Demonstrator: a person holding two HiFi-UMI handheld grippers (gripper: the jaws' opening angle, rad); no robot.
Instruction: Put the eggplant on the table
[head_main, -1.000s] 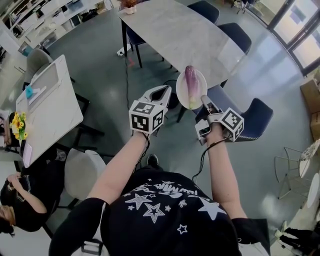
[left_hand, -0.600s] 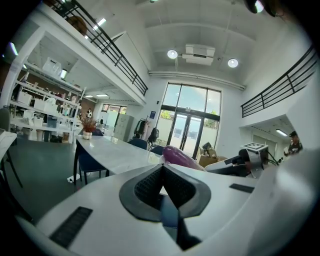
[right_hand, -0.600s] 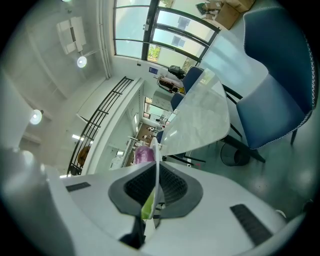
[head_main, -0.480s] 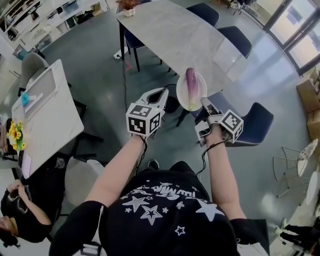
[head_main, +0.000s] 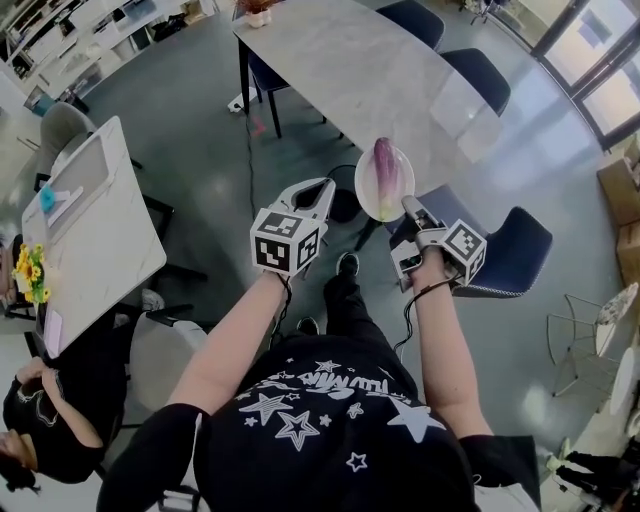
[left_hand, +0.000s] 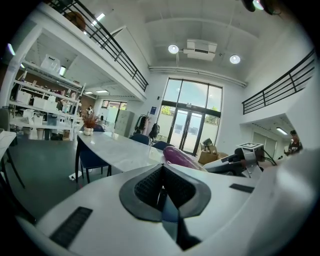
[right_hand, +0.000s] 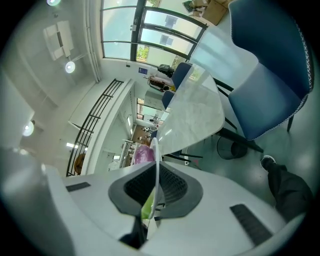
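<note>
Grey-floored hall, high ceiling, glass doors at the far end. Long pale marble tabletop (head_main: 380, 70) runs away from the person, blue chairs (head_main: 510, 245) along its far side. A second white table (head_main: 90, 220) stands well apart to the left, with another person seated near it.

White plate (head_main: 384, 190) held up in the air near the close end of the tabletop, not resting on anything. Eggplant (head_main: 383, 165), purple, lies lengthwise on the plate.

Progress, as I judge it: eggplant picked up and being carried, arrival nearly made. Left to do: close the last gap, set it down on the marble and let go. Whether the plate goes down with it, cannot say.

Right tool (head_main: 412, 212): clenched on the near rim of the plate. Its own view shows the rim edge-on, pinched between the pads (right_hand: 170, 186), with the eggplant just beyond.

Left tool (head_main: 318, 190): jaws pressed together, nothing between them. Carried level beside the plate, not touching it.
</note>
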